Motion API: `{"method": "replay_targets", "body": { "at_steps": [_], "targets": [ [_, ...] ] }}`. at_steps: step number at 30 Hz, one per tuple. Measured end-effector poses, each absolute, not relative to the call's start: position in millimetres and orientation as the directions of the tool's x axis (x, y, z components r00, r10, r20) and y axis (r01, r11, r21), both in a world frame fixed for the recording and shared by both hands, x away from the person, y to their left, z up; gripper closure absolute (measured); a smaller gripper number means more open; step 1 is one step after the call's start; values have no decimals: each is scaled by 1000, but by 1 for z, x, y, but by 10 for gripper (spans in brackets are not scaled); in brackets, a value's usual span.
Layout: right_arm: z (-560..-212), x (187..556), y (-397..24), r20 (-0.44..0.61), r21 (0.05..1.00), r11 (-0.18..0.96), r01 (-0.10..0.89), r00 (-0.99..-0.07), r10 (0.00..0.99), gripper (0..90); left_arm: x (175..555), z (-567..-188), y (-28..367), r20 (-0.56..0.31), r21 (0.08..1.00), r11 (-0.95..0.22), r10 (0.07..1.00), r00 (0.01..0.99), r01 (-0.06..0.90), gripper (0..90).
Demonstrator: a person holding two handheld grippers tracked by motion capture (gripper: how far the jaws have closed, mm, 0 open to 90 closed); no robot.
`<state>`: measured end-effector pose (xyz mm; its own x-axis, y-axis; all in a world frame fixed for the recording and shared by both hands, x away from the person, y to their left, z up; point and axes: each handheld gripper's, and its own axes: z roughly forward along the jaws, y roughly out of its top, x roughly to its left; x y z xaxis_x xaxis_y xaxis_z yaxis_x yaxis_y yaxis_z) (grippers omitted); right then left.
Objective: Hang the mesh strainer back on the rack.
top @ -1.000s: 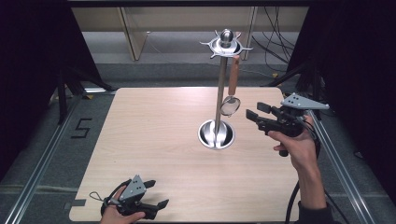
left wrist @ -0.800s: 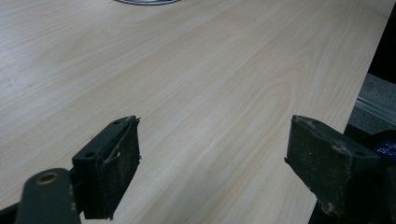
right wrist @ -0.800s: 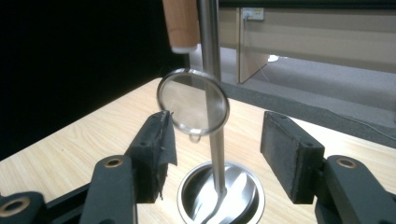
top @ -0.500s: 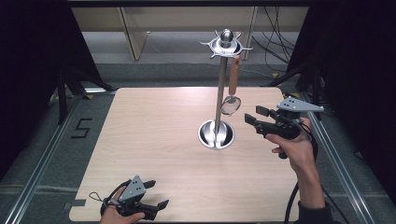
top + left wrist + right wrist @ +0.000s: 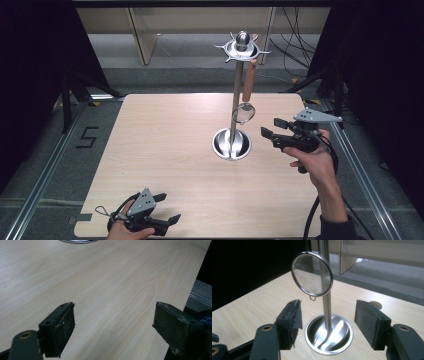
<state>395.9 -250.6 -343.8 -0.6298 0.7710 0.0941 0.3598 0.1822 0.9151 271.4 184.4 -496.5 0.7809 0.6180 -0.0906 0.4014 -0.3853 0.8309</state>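
**Strainer on the rack, right gripper empty beside it**

The right gripper (image 5: 270, 129) hangs just off the stand's three o'clock side, its jaws having just been opening; they now stand well apart with nothing between them. Looking along them in the right gripper view, the small mesh strainer (image 5: 312, 274) dangles ahead and a little above, toward eleven o'clock, apart from both pads. It hangs by its reddish-brown handle (image 5: 248, 81) from the spoked top of the steel utensil stand (image 5: 236, 98), bowl downward, close against the pole. The stand's dished base (image 5: 231, 144) sits on the wooden table (image 5: 165, 145).

The strainer looks light and will likely swing at a touch. The fine mesh would dent, and the wire rim is thin and slippery; I'd take the stiffer handle instead.

The left gripper (image 5: 166, 210) rests at the table's seven o'clock edge, jaws wide and empty.
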Motion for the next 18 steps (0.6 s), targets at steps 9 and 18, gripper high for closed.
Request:
{"method": "replay_targets", "body": {
  "at_steps": [9,18],
  "targets": [
    [-353,391,-255,138,901,165,402,-624,769,375,271,-497,184,-99,841,-370,611,786,394,167],
    [-367,389,-260,139,885,184,429,-619,773,366,271,-497,184,-96,834,-376,622,777,404,167]
  ]
}}
